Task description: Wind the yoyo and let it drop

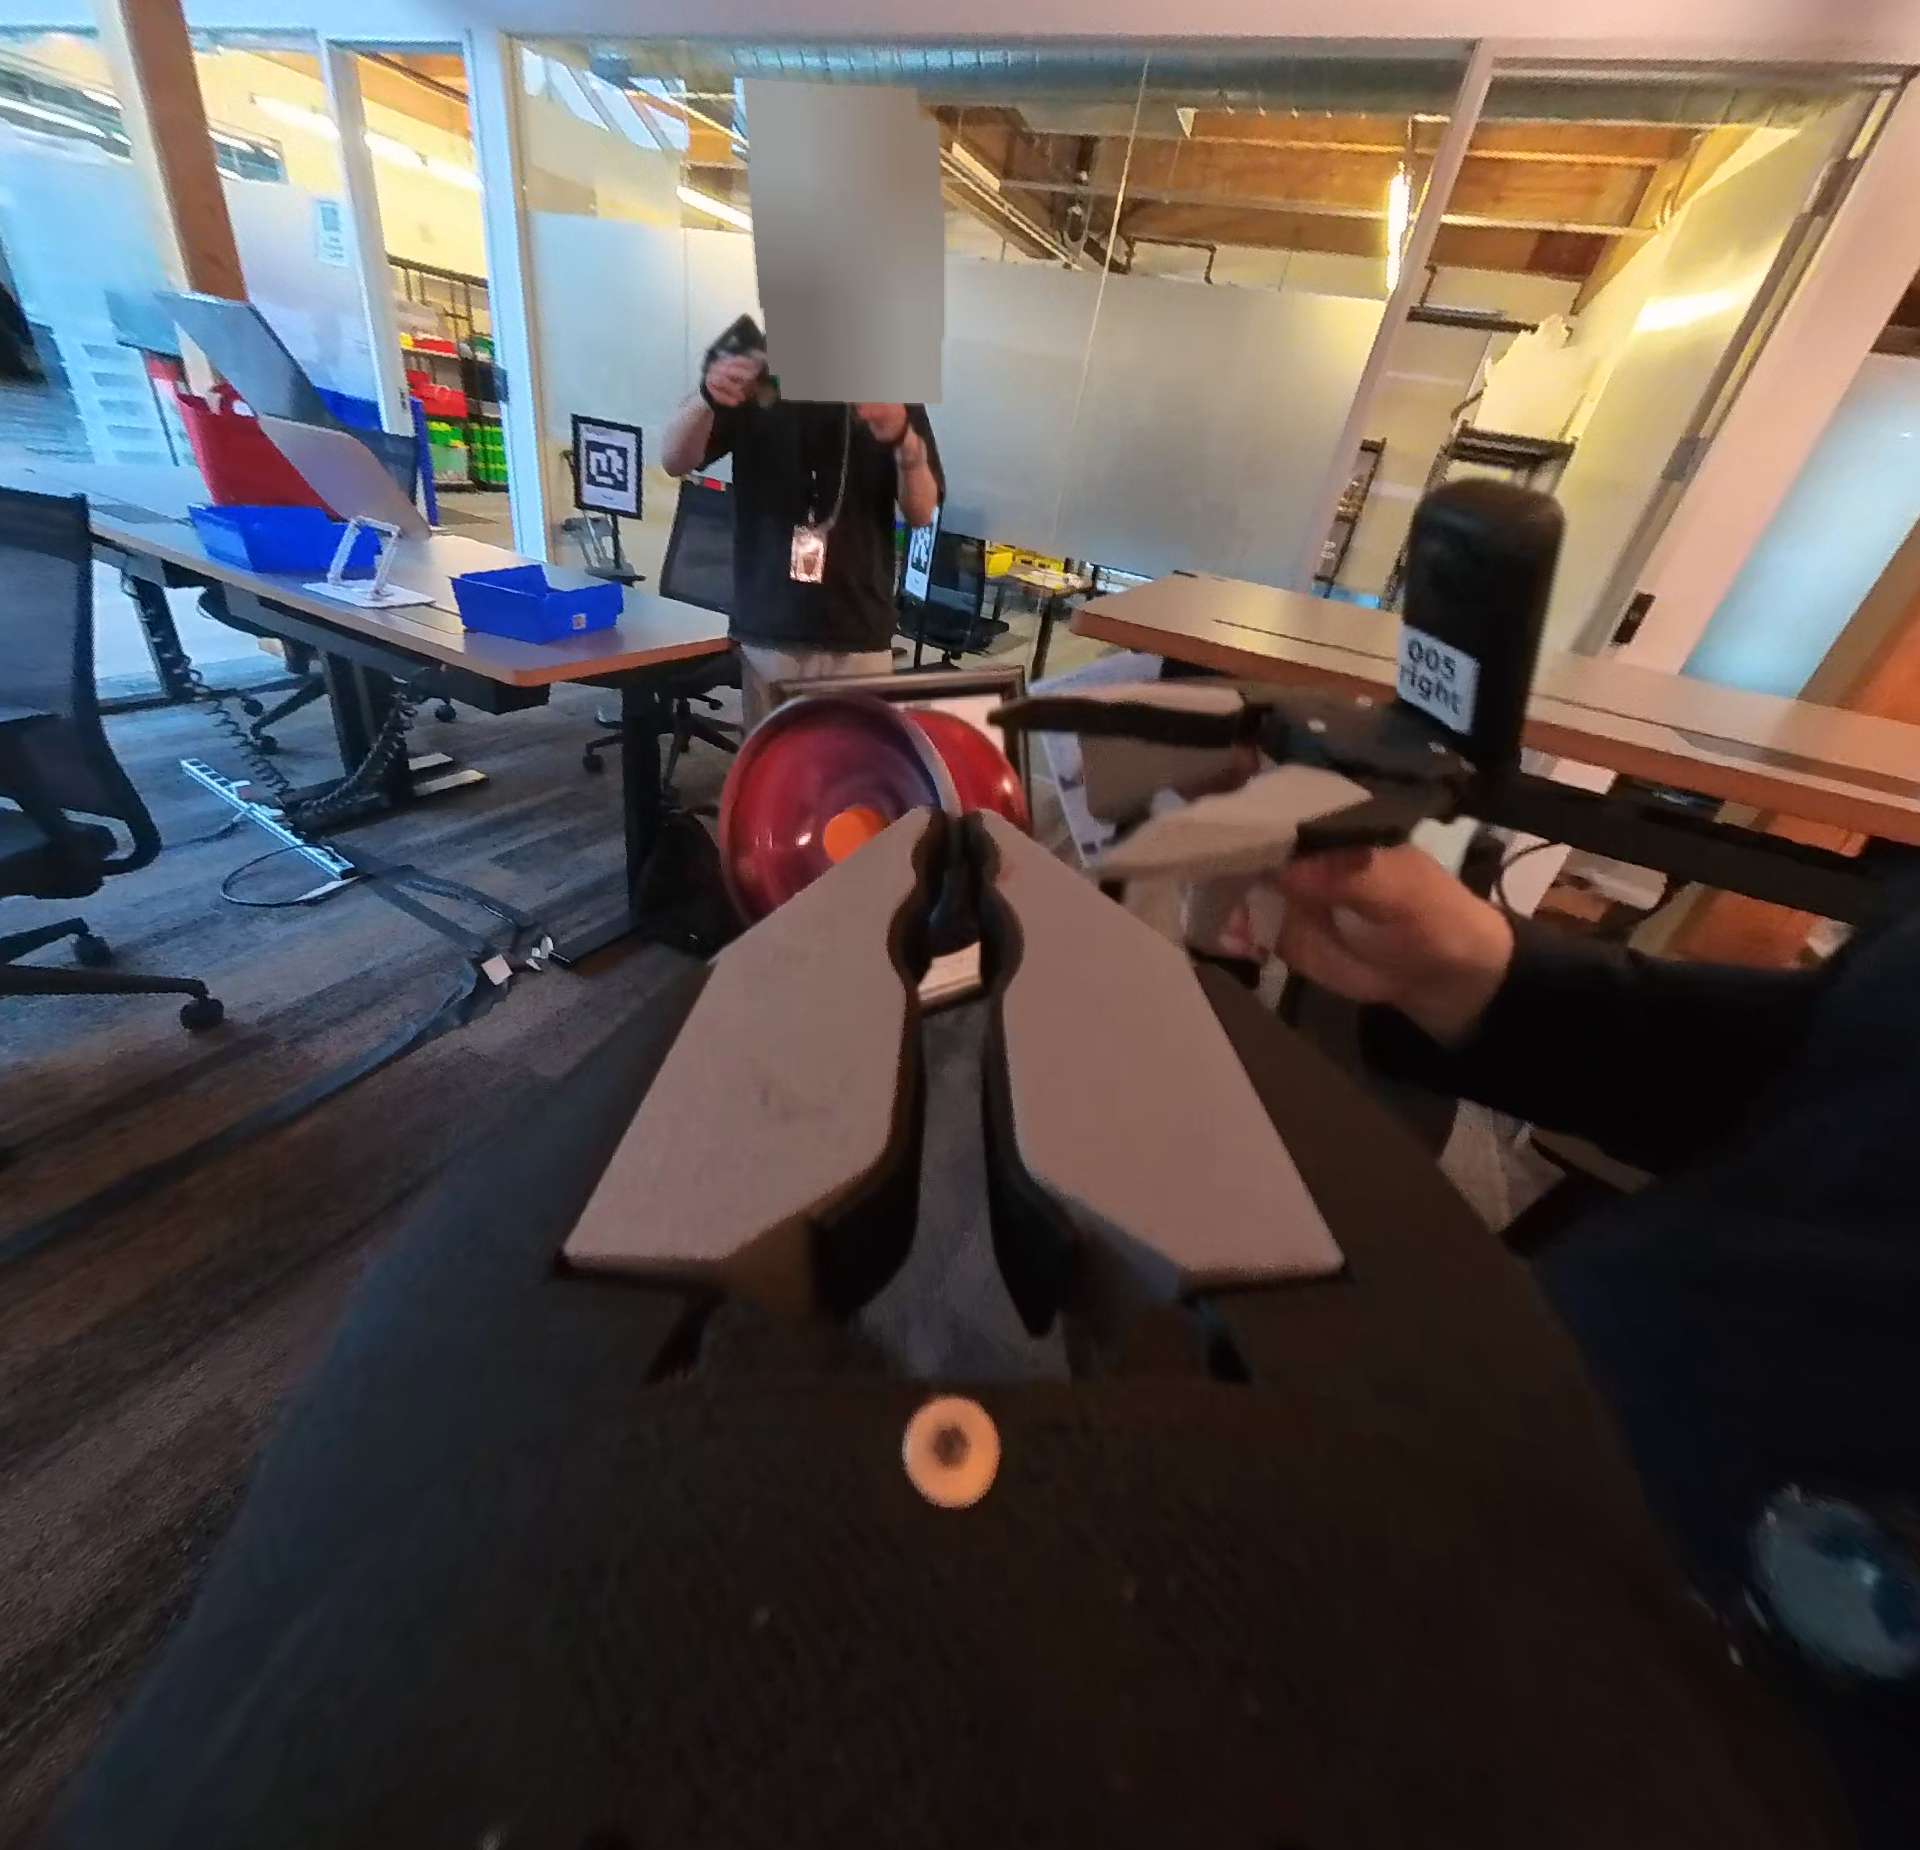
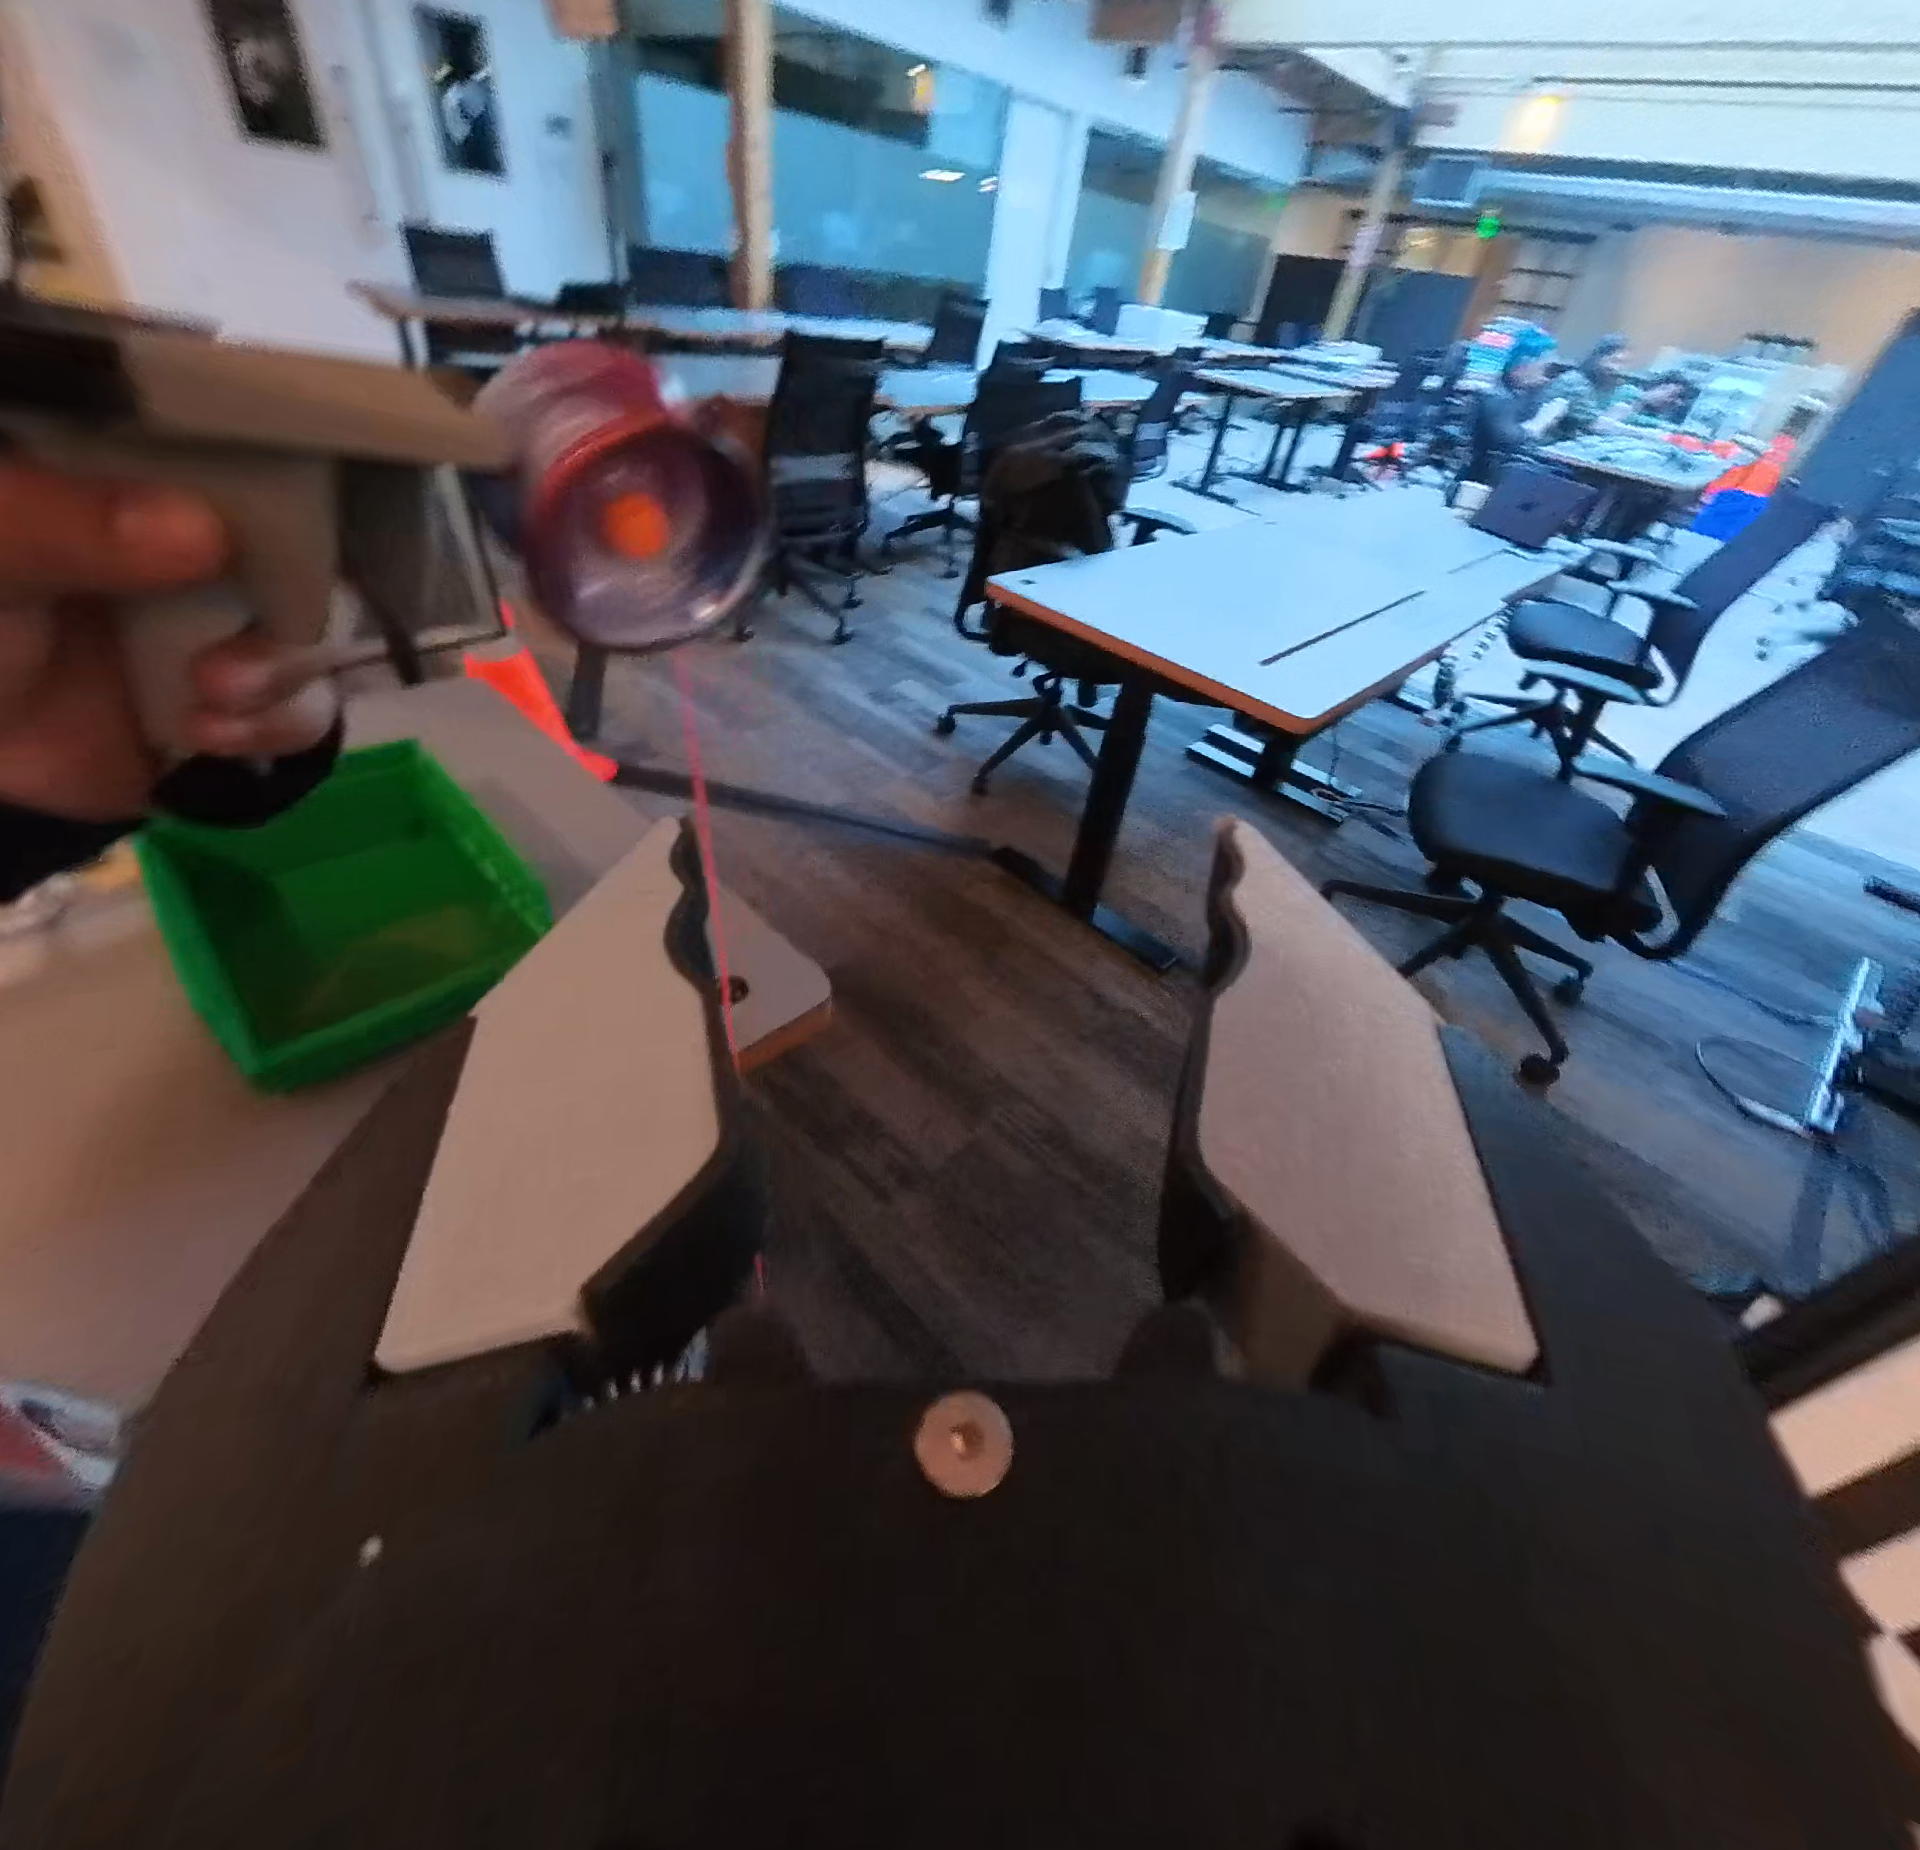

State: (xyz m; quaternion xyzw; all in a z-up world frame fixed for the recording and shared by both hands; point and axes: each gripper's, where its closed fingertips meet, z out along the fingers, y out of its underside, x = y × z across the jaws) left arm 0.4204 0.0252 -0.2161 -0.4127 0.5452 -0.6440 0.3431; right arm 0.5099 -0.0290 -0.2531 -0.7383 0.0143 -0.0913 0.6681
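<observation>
Yoyo [image 1: 871, 821] count is one: a round red one with an orange dot in the middle of its side, and its rim looks a bit purple. It is up in the air, just past the tips of the left gripper [image 1: 964, 836]. The left jaws are clenched tight on the yoyo's string right beside the yoyo. One thin red string [image 2: 698, 824] runs down from the yoyo and passes along the inner side of the right gripper's left finger [image 2: 694, 907]. The right gripper [image 2: 956, 865] has its jaws released, wide apart, with nothing pressed between them.

There are two grippers, each held by a hand [image 1: 1387, 933]. One green bin [image 2: 332, 907] sits on the table [image 2: 125, 1125] near its front edge, below the left gripper. An orange cone [image 2: 535, 694] stands on the floor behind that table. Two blue bins [image 1: 535, 605] sit on a long table [image 1: 623, 647] farther off. One person [image 1: 821, 522] stands behind the yoyo. Black chairs [image 2: 1558, 844] and more tables fill the room
</observation>
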